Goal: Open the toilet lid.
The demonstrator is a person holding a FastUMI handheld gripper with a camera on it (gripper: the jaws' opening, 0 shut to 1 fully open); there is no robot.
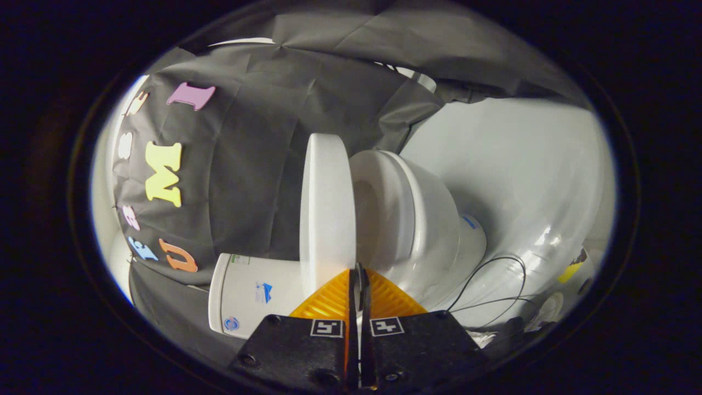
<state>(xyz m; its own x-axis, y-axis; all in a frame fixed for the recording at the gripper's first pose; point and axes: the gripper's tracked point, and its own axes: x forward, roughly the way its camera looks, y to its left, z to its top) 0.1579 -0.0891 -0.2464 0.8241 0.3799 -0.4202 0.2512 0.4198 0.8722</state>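
Note:
The view is rolled about a quarter turn, so the white toilet lies sideways in it. Its lid [326,208] stands raised off the seat [384,203] and bowl [433,230], edge-on to me, with its back toward the tank [247,293]. A wide gap shows between lid and seat. My gripper [359,270] is shut, its orange fingers [329,299] pressed together with nothing between them. The tips sit right at the lid's near rim, on the side facing the seat; I cannot tell whether they touch it.
Black cloth [247,164] hangs behind the tank and lid. The white floor [521,181] spreads past the bowl, with thin black cables [502,285] looping over it near the toilet's base and a small yellow object [570,271] further out.

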